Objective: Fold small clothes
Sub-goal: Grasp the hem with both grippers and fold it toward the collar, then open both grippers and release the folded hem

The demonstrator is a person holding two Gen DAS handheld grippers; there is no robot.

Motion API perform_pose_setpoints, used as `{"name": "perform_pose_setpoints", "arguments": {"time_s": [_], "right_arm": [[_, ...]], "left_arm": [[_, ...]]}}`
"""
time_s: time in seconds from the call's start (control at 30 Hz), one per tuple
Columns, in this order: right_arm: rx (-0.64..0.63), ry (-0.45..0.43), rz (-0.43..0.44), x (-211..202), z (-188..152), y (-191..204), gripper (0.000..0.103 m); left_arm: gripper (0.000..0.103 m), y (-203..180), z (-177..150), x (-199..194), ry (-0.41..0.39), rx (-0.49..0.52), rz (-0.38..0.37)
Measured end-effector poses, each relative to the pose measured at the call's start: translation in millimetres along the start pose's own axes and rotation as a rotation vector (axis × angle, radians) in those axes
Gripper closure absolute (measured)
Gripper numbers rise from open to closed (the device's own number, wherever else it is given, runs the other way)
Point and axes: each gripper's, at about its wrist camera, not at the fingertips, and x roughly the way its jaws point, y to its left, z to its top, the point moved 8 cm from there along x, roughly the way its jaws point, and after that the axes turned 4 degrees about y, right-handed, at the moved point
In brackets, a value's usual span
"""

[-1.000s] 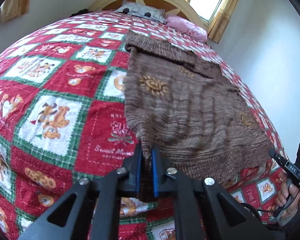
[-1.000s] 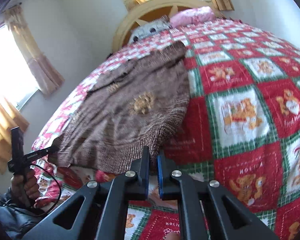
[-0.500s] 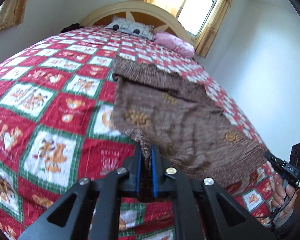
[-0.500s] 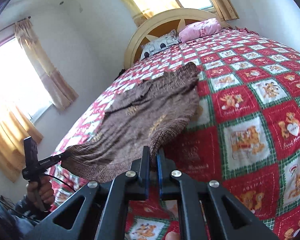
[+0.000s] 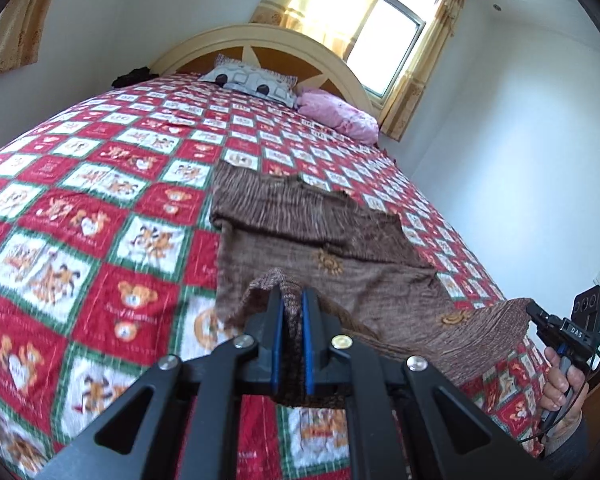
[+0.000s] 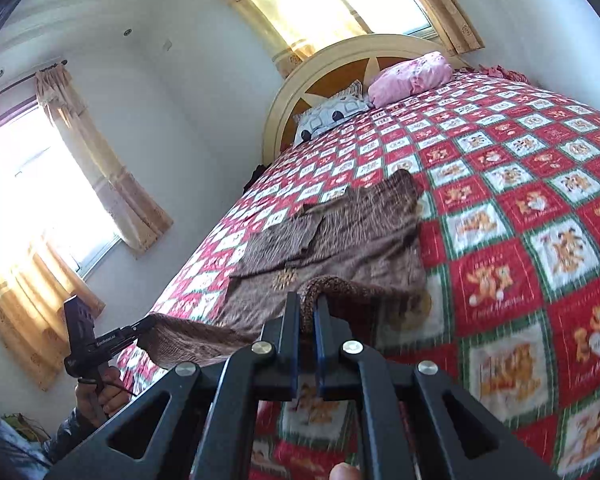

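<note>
The right tongs (image 5: 534,314) bear a white "DAS" label; the quilt's (image 5: 100,208) lettering is too blurred to read.

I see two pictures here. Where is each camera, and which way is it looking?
Left wrist view: sits on the left gripper, looks along its fingers up the bed toward the headboard; the person's right hand shows at the right edge.
Right wrist view: sits on the right gripper, faces the same headboard from the other corner; the left hand shows at the lower left.
Shared: the brown knitted sweater that both grippers pinch by its near hem, the teddy-bear quilt, the pink pillow.
</note>
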Motion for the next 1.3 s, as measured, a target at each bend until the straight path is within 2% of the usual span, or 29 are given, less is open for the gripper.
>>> {"name": "perform_pose_setpoints", "arguments": {"time_s": [0.4,0.87,1.07,1.3], "right_arm": [[-0.002,-0.016,-0.014,36,61,-10,0.098],[0.039,-0.007,-0.06,118,131,-38,0.098],[0.068,0.021,-0.084,159,155,-61,0.098],[0.094,0.097,-0.138,216,162,-96,0.098]], "left_arm": [[0.094,21,49,39,0.002,-0.08,0.017],[0.094,29,118,103,0.012,-0.066,0.069],[0.094,44,135,147,0.052,-0.075,0.097],[0.094,63,141,204,0.126,-0.079,0.138]]}}
